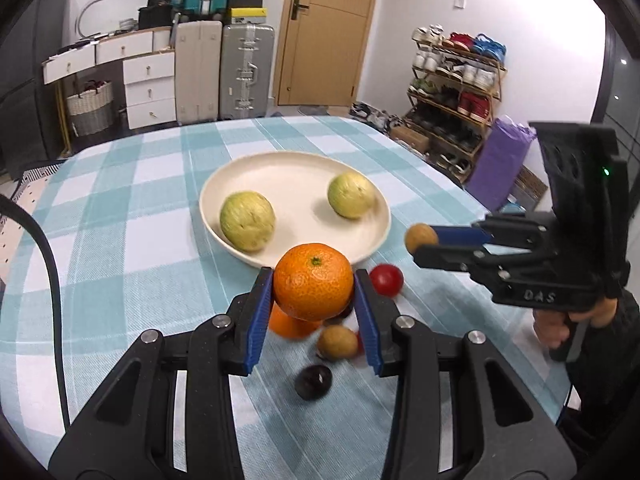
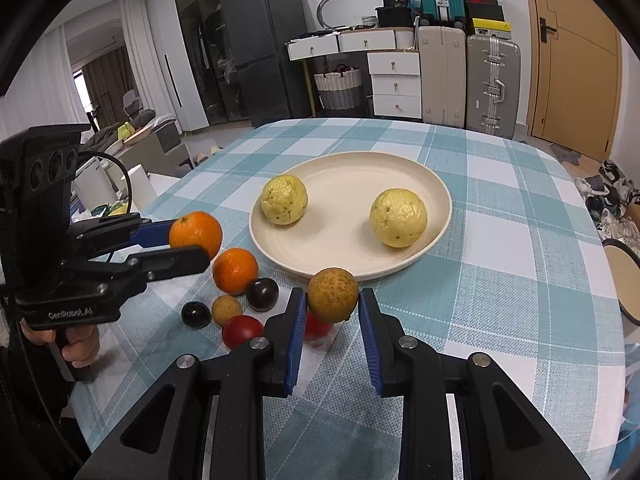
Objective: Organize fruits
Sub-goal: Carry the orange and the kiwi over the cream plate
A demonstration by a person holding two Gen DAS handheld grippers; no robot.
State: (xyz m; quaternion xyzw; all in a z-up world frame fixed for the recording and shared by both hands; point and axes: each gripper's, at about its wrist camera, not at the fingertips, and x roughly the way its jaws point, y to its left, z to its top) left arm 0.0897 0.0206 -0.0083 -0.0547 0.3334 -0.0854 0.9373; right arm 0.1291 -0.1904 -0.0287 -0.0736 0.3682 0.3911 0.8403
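Left tool [image 1: 314,294]: clamped on an orange [image 1: 313,281], raised above the table [image 1: 120,216]. Right tool [image 2: 333,307]: clamped on a small brown fruit [image 2: 332,295], near the plate [image 2: 344,184] holding two yellow-green fruits [image 2: 284,199].

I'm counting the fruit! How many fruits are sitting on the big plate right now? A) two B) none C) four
A: only two yellow-green fruits sit on the plate; the orange and the small brown fruit are held in grippers.

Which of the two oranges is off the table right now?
The orange clamped in the left hand-held gripper, lifted above the cloth; the other orange sits on the tablecloth beside the plate.
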